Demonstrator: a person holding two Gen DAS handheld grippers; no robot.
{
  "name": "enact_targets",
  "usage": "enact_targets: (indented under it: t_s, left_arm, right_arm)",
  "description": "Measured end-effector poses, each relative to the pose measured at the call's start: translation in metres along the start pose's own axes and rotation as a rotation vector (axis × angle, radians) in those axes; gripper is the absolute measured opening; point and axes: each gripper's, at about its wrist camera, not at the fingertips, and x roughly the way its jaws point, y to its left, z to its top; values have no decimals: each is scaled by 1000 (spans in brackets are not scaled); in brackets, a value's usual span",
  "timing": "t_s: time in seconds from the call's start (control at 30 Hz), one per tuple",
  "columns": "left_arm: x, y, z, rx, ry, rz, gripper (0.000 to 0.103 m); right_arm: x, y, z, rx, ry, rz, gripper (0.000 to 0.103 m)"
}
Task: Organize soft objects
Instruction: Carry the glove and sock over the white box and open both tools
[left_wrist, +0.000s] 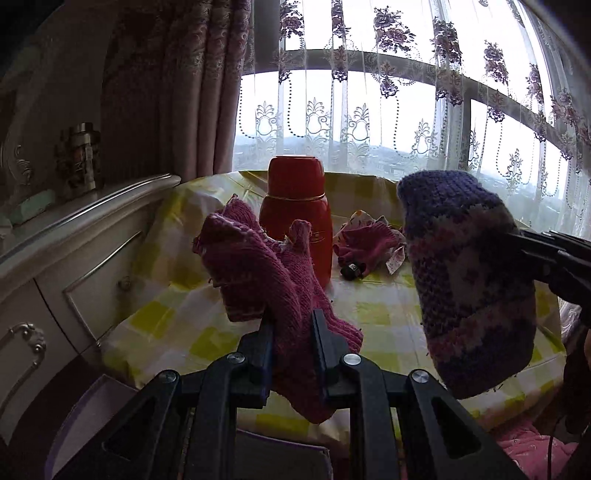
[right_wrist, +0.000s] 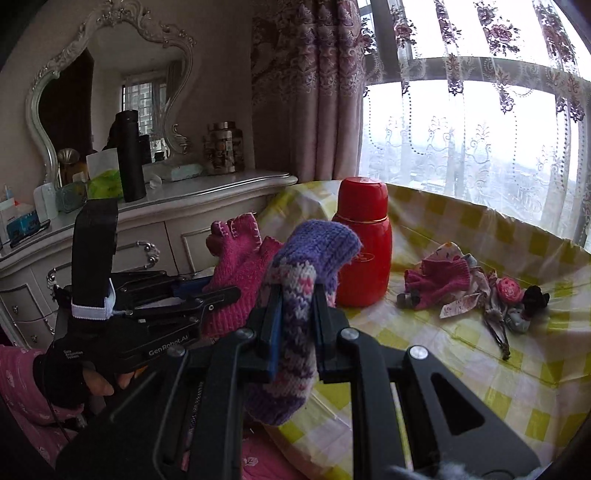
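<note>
My left gripper (left_wrist: 291, 323) is shut on a magenta knitted glove (left_wrist: 258, 269), which hangs above the near edge of a table in a yellow checked cloth (left_wrist: 380, 314). My right gripper (right_wrist: 297, 299) is shut on a purple and white knitted mitten (right_wrist: 295, 314), held upright. In the left wrist view the mitten (left_wrist: 476, 280) hangs at the right, with the right gripper (left_wrist: 524, 245) reaching in from the edge. In the right wrist view the left gripper (right_wrist: 221, 302) holds the magenta glove (right_wrist: 240, 258) just left of the mitten. A second pink glove (right_wrist: 437, 280) lies on the table among small cloth pieces.
A red flask (left_wrist: 295, 218) stands mid-table behind the held glove. Floral cloth scraps (right_wrist: 476, 291), a pink round trinket (right_wrist: 508, 290) and a small black item (left_wrist: 351, 271) lie to its right. A white dresser (right_wrist: 184, 225) with bottles and a mirror stands at the left. Lace curtains cover the window behind.
</note>
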Motion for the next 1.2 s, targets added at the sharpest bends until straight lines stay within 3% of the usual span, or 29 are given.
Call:
enact_targets:
  t_s: [0.33,0.57,0.6,0.67,0.73,0.77,0.83,0.93,1.0,1.2]
  left_arm:
    - [-1,81,-65,-181,128,159,19]
    - [-6,115,-98,-246,196,251,21]
    - [-7,120,-101,-266,210,268,23]
    - [-7,131,-109,-308,248,307,35]
    - [-11,139,-115,-343,261,359,59]
    - [-13,142,-115,-354,254,384,63]
    - [-16,143,-111,-359,235,411,70]
    - [-10,132,-98,-313,221,381,73]
    - [8,117,-83,-271,225,322,75]
    - [79,29,-39,-122,284,12,85]
  right_arm:
    - [50,74,-8,-195,100,167,18]
    - [76,116,-26,-304,199,294,18]
    - [80,120,-30,-313,224,321,19]
    - [88,126,-39,-316,279,369,31]
    - [90,127,-44,-308,288,381,47]
    - [88,125,-44,-297,281,386,54]
    - [85,115,-43,-265,262,375,57]
    - [82,85,-41,-215,234,293,58]
    - [80,53,-41,-164,229,206,59]
    - [79,-84,-65,171,297,-63,62]
